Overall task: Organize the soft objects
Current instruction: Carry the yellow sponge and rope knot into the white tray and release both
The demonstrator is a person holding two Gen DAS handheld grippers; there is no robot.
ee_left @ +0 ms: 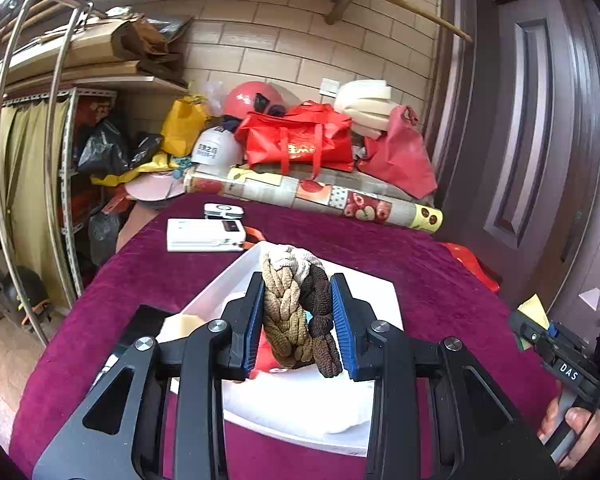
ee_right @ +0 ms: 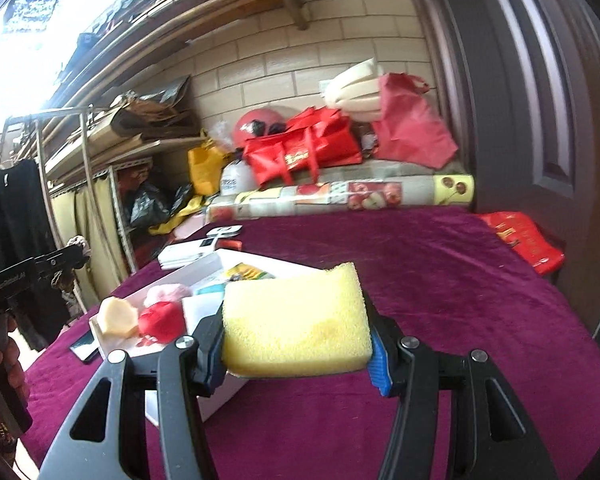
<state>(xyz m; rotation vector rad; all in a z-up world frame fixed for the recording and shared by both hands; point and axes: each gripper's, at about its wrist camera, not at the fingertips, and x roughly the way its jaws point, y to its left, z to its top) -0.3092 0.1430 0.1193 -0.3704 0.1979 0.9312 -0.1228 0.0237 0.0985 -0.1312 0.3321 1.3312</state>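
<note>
Both grips hold: left gripper (ee_left: 298,322) pinches a braided plush rope (ee_left: 290,300), right gripper (ee_right: 296,344) a yellow sponge (ee_right: 296,322); release each low inside the white tray (ee_left: 380,292)

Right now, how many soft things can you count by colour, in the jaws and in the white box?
Yellow: 1, sponge in right jaws
Brown and cream: 1, braided rope in left jaws
Red: 1, ball in box
Pink: 1, puff
Cream: 1, foam block
Total: 5
</note>
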